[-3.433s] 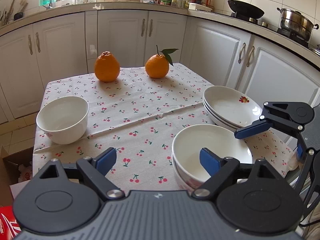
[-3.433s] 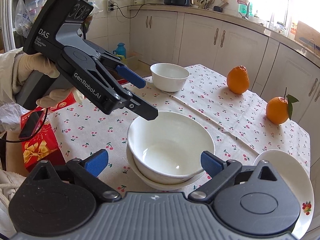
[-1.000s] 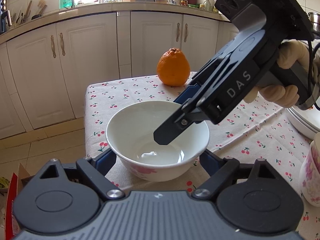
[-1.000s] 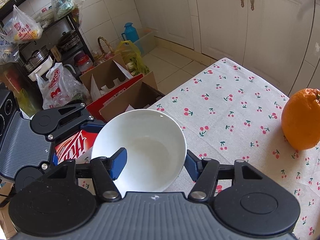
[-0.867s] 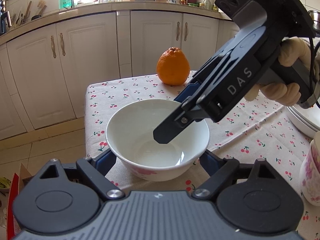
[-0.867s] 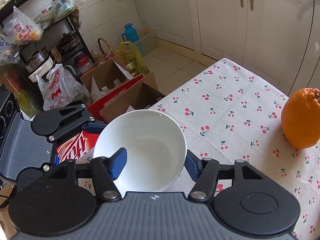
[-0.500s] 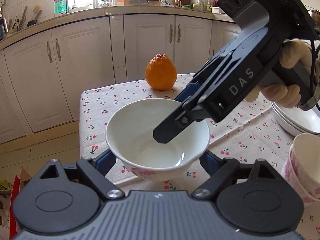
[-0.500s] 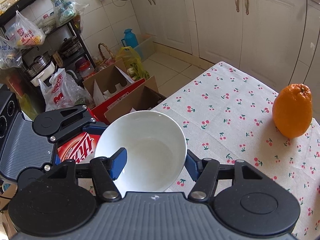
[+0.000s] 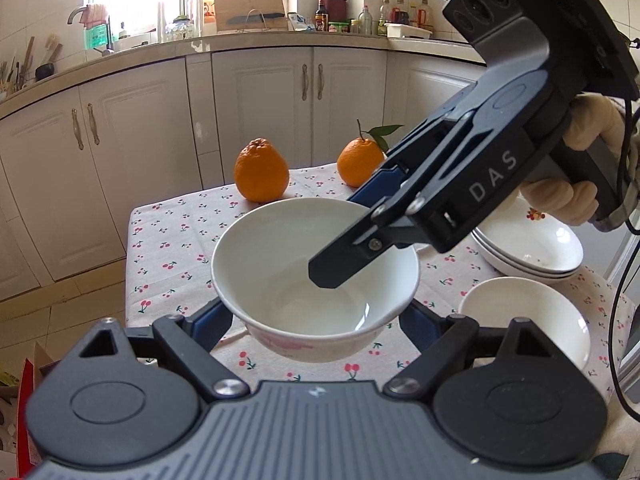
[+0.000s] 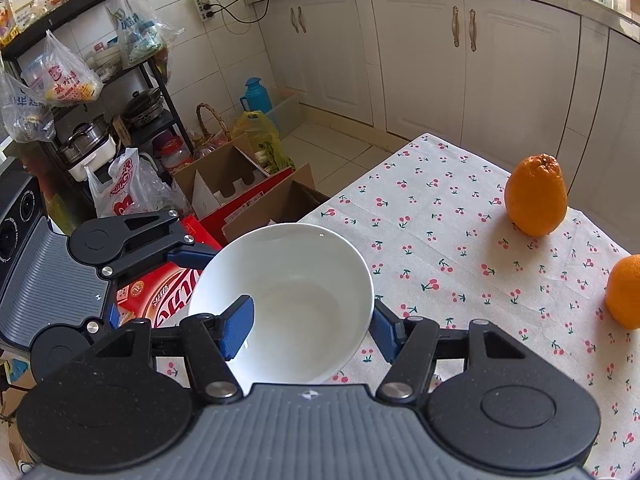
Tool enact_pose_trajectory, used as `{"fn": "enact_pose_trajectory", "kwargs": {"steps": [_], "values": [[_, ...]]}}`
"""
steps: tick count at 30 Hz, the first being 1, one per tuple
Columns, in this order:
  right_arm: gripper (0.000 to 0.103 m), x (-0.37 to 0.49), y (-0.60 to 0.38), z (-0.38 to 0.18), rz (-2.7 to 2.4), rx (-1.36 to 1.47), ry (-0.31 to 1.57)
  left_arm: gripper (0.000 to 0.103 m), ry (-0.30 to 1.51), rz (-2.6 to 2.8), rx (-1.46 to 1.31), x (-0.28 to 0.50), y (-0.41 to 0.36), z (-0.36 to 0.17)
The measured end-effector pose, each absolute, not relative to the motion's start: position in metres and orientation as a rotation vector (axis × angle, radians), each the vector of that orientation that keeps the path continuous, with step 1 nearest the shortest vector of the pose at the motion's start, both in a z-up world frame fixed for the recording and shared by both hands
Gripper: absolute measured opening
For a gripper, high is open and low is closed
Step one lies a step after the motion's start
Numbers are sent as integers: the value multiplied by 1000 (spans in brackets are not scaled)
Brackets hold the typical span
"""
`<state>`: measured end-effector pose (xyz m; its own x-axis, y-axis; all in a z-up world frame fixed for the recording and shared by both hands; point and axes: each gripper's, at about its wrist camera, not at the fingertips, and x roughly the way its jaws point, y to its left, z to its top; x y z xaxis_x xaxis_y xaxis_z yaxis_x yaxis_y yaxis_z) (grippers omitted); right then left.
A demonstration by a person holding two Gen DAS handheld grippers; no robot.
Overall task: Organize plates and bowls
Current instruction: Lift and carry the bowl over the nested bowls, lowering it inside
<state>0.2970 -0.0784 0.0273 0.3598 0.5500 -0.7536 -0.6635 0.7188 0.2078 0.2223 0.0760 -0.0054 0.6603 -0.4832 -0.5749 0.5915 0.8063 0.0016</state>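
The left gripper's (image 9: 316, 316) blue pads sit under the bowl (image 9: 316, 276), mostly hidden by its wall; its fingers are spread wide around the bowl's lower sides, and contact there cannot be made out. The right gripper (image 10: 310, 330) pinches the bowl's rim, 1 pad inside, 1 outside. The bowl is white with a pink pattern low on its outside, empty, and held in the air above the table (image 9: 172, 240) near its edge. Only the left view shows the stack of bowls (image 9: 524, 320), the plates (image 9: 532, 248) and a gloved hand (image 9: 580, 176). Only the right view shows floor boxes (image 10: 248, 192). Both show 2 oranges (image 9: 262, 170).
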Motion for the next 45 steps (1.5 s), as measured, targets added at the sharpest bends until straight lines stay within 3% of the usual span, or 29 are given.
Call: {"fn": "enact_pose_trajectory", "kwargs": {"steps": [19, 45], "values": [[68, 206, -137, 54, 756, -118, 843, 90, 578, -666, 229, 151, 28, 17], [68, 164, -181, 21, 694, -49, 877, 90, 668, -749, 208, 129, -8, -10]]}}
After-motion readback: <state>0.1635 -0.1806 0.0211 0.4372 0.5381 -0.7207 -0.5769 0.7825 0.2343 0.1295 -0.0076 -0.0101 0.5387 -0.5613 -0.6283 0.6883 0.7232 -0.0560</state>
